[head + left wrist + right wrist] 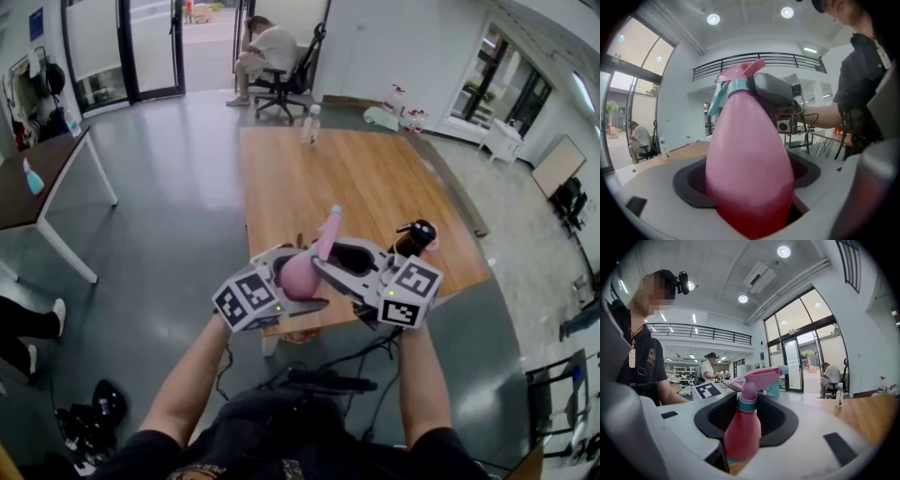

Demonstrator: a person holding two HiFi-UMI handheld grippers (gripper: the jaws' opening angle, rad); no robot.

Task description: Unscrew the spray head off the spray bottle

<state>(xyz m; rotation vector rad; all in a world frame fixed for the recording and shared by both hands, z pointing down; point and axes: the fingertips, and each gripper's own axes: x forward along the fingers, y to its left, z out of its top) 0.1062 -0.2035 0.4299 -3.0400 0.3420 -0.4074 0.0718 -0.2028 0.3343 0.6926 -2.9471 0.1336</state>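
Pink spray bottle (750, 154) clamped by left gripper (300, 279): close right gripper's (330, 262) open jaws squarely on the collar (747, 404) between them.

A wooden worktop (375, 187) lay past the jaws. A clear bottle (310, 124) stood far ahead of them, a person (267, 52) sat beyond.

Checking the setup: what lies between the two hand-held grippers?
The bottle, spray head up, lies between them; the head view shows it.
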